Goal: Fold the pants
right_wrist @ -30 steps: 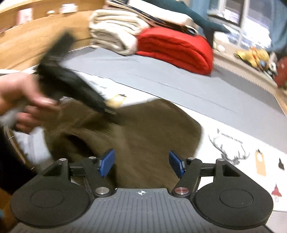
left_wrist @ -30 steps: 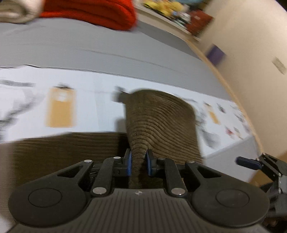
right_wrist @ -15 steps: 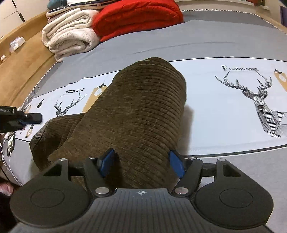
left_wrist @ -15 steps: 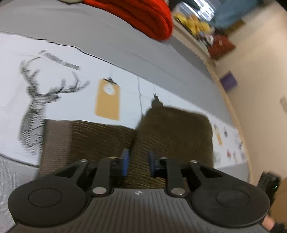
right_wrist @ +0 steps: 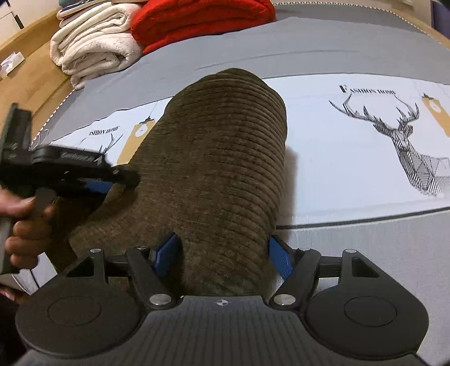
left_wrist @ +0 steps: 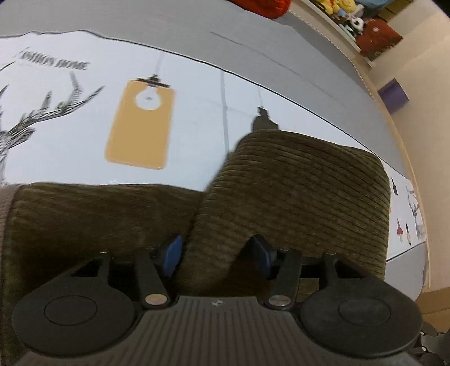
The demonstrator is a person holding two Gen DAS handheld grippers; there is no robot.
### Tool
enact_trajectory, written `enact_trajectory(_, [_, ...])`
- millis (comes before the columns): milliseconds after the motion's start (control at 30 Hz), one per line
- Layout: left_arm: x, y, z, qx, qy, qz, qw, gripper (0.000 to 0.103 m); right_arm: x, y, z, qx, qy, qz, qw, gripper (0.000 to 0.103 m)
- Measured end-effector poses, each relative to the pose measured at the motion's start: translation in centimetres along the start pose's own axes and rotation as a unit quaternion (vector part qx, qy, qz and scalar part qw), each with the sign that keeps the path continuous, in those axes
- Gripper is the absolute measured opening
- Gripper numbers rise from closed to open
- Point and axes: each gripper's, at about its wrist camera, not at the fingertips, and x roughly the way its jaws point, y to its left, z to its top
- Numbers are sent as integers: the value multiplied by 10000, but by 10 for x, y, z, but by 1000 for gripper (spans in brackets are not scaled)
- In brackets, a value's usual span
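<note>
Brown corduroy pants [left_wrist: 295, 197] lie folded on a bed sheet printed with deer; they also fill the middle of the right wrist view [right_wrist: 219, 169]. My left gripper [left_wrist: 216, 250] is open, its blue pads either side of a fold of the pants. It also shows in the right wrist view [right_wrist: 112, 183], at the left edge of the pants, held by a hand. My right gripper [right_wrist: 222, 256] is open, its pads wide apart around the near end of the pants.
A red blanket [right_wrist: 202, 19] and cream folded blankets [right_wrist: 92, 48] are stacked at the far end of the bed. A wooden bed frame [right_wrist: 33, 84] runs along the left. The white deer-print sheet [right_wrist: 365, 140] stretches to the right. Toys [left_wrist: 343, 8] and a purple box [left_wrist: 393, 94] sit beyond the bed.
My left gripper was shut on a fold of the pants and has opened. The pants have settled flatter onto the sheet. My right gripper stayed open.
</note>
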Motion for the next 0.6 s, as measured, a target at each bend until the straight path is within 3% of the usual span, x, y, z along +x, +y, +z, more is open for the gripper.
enact_trajectory(100, [-1,-18,-6,426,-52,231,9988,52,-4,-3,0,69,20,9,10000,72])
enact_trajectory(167, [-6,-25,-12,685,-158,396,9967,22,-5,-3,1,103,30,-18,9999,72])
enact_trajectory(200, [-10,-26,-15,737,-219,424,9961,18,-4,-3,1,125,35,-22,9999,72])
enact_trajectory(300, [-31,-25,-21,750,-485,355,9954,15,-3,0,1,115,34,-51,9999,73])
enact_trajectory(467, [-114,-16,-41,771,-1140,33,9905,15,-2,8,4,22,-75,5,10000,77])
enact_trajectory(600, [-169,19,-57,683,-1399,502,9865,16,0,18,7,-130,-157,279,9994,81])
